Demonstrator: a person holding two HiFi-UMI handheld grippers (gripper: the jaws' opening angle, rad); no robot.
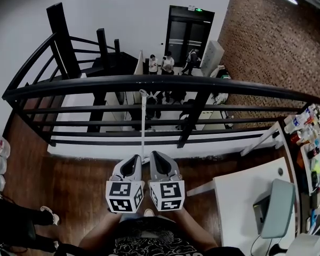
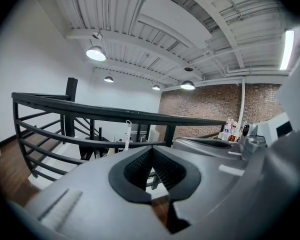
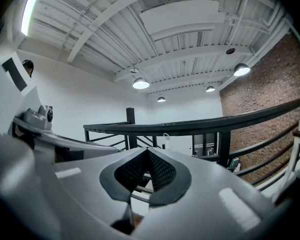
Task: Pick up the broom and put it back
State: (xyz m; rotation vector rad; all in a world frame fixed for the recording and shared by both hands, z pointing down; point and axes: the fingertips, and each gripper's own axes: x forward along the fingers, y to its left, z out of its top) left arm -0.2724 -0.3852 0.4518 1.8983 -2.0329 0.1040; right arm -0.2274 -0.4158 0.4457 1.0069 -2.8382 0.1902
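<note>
The broom shows only as a thin white handle [image 1: 143, 124] standing upright against the black railing [image 1: 165, 82], its hooked top just above the rail. That handle top also appears in the left gripper view [image 2: 127, 134] and in the right gripper view [image 3: 166, 140], beyond the jaws. Both grippers are side by side in front of me, a little short of the handle. My left gripper [image 1: 134, 162] [image 2: 151, 151] is shut with nothing in it. My right gripper [image 1: 156, 158] [image 3: 147, 151] is shut and empty too. The broom's head is hidden.
Past the railing the floor drops to a lower level with a stairway [image 1: 104, 57] and people [image 1: 168, 63]. A white desk [image 1: 245, 196] with a chair [image 1: 277, 207] stands at the right, a cluttered shelf [image 1: 312, 143] beyond it. A person's legs [image 1: 21, 223] are at the lower left.
</note>
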